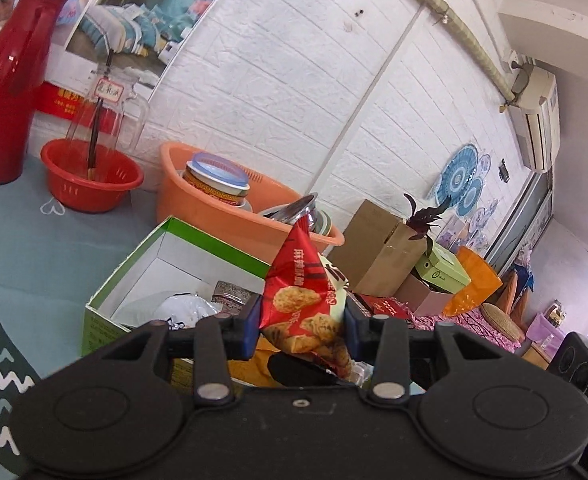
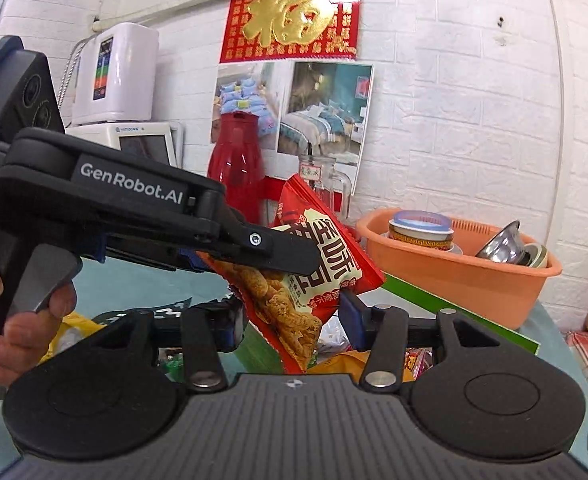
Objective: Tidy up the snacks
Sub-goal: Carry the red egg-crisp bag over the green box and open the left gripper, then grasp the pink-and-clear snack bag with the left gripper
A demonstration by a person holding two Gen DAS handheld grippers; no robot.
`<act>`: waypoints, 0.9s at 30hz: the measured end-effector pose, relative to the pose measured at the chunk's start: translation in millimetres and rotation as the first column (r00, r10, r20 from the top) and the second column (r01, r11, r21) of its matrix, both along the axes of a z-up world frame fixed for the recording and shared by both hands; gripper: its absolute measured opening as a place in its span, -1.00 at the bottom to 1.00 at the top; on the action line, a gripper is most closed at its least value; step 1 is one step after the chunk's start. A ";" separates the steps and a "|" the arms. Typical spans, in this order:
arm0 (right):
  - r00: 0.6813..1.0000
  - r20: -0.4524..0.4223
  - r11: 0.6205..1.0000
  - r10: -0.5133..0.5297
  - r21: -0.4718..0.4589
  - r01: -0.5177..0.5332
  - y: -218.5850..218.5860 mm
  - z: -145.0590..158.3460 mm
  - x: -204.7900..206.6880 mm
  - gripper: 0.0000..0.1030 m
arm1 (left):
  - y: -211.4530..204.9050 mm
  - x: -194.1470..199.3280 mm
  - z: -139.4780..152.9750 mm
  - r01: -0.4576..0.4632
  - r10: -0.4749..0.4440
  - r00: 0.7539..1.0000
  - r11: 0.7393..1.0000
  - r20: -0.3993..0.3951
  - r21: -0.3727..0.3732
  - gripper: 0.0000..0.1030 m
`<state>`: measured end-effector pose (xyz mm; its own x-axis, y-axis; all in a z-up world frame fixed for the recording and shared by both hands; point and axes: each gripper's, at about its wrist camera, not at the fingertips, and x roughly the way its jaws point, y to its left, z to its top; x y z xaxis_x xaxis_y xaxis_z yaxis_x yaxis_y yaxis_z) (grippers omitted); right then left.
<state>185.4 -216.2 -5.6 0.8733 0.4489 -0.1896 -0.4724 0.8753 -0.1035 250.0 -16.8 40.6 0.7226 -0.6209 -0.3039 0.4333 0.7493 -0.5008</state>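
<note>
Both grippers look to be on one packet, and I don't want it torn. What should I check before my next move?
1. Left gripper holds the packet: ok, its pads press both sides.
2. Right gripper holds the packet: cannot tell. The packet lies between its fingers and one pad touches it, but the other looks just off.
3. Packet intact: ok, no tear shows.
4. Box ready to receive: ok, the top is open and part of the white floor is bare.
5. Packet clear of the basin: ok, it is held in front of it, apart.
</note>
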 end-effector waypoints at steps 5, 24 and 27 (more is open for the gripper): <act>1.000 -0.021 1.000 -0.004 0.009 0.004 2.6 -8.7 24.7 0.59 | 2.0 25.4 -10.1 -0.008 0.008 1.000 1.000 -0.018 -0.002 0.36; 0.994 -0.058 0.990 -0.097 -0.104 0.091 9.4 -23.4 44.9 1.00 | 4.5 29.3 -19.5 -0.142 0.144 0.989 0.985 -0.012 0.096 1.00; 0.996 -0.037 0.995 -0.082 -0.067 0.080 3.2 -14.8 26.3 1.00 | 4.7 12.4 -10.8 -0.145 0.146 0.989 0.985 0.001 0.089 1.00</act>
<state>211.7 -213.1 -20.3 0.8974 0.3624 -0.2519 -0.4051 0.9028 -0.1444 262.5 -12.1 29.9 0.8015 -0.4798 -0.3569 0.3141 0.8457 -0.4315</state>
